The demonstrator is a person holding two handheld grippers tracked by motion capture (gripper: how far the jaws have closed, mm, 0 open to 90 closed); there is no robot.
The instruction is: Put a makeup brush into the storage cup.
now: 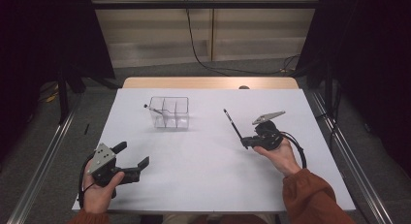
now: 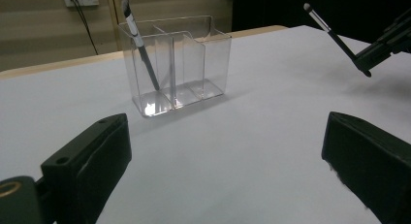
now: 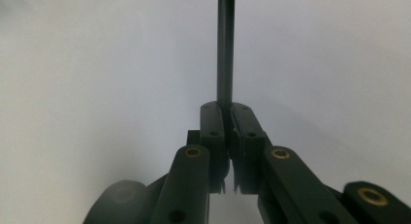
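Observation:
A clear plastic organiser [image 1: 169, 113] [image 2: 177, 64] with three compartments stands on the white table, left of centre. One black pen [image 2: 140, 47] [image 1: 153, 109] leans in its left compartment. My right gripper [image 1: 245, 142] [image 3: 227, 110] is shut on a second black pen [image 1: 233, 123] [image 3: 225, 44], which sticks up and away from the jaws; this pen [image 2: 334, 36] also shows at the upper right of the left gripper view. My left gripper [image 1: 133, 157] [image 2: 223, 151] rests near the table's front left, jaws wide open with nothing between them.
The white table top [image 1: 208, 166] ends in a wooden strip [image 1: 208, 82] at the far side. Metal rails [image 1: 43, 161] run along the floor on both sides. A cable [image 1: 203, 54] trails across the floor behind the table.

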